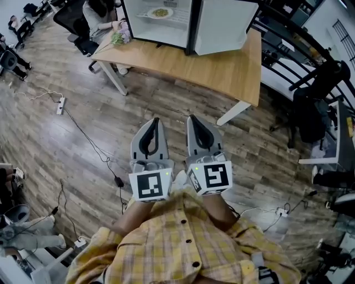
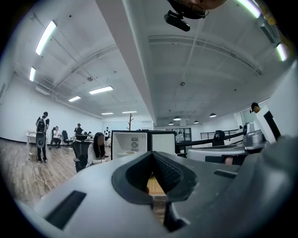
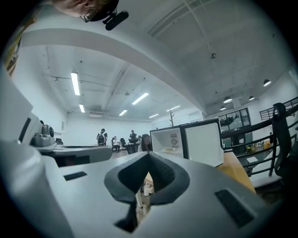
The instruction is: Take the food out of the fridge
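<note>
**Both grippers shut and empty, food not yet out of the fridge**

The left gripper (image 1: 153,121) has its jaws pressed together with nothing between them. The right gripper (image 1: 194,118), just beside it, is closed the same way, on nothing. Both point level and are held close to the person's checked shirt (image 1: 183,244).

Well ahead of the tips stands the fridge (image 1: 191,28), its door (image 1: 224,25) swung open toward the right gripper's side. The plate of food (image 1: 160,12) sits on a shelf inside, well apart from both grippers. The door is already open, but by my reading the approach, the grip on the plate and the lift out are all left to do.

The fridge rests on a wooden table (image 1: 222,69), and a stretch of plank floor (image 1: 100,127) lies between the table and the grippers. A seated person (image 1: 100,14) is at the table's far left end. A power strip (image 1: 60,105) with its cables lies on the floor to the left, and a black chair (image 1: 313,105) stands to the right.
</note>
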`<state>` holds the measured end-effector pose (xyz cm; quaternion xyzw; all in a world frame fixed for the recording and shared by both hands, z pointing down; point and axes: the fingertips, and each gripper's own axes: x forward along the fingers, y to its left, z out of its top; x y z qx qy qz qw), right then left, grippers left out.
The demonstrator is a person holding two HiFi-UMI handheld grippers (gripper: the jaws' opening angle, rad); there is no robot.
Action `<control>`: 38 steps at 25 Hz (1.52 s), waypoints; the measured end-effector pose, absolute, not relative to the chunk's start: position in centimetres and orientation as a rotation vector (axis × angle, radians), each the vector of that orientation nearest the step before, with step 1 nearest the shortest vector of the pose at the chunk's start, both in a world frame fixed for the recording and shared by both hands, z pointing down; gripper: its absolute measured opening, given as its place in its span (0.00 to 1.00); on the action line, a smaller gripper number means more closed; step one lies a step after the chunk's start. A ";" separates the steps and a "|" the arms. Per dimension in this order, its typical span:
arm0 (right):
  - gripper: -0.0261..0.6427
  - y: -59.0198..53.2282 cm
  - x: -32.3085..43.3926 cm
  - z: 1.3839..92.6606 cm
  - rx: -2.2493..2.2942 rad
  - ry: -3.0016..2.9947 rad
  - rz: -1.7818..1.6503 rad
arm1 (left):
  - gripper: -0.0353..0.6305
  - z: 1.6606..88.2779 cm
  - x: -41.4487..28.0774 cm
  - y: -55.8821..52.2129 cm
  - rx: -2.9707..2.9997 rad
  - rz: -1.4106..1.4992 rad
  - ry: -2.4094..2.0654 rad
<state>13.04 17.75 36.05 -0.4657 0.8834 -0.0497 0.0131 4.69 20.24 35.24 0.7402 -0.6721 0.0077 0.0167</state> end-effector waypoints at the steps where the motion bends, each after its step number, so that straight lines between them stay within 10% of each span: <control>1: 0.05 17.8 13.5 36.1 -1.447 2.750 -0.160 | 0.06 35.2 5.0 20.4 2.299 0.029 -2.098; 38: 0.05 -4.3 4.6 36.9 -1.515 2.745 -0.178 | 0.06 36.0 -2.8 -2.7 2.349 0.033 -2.015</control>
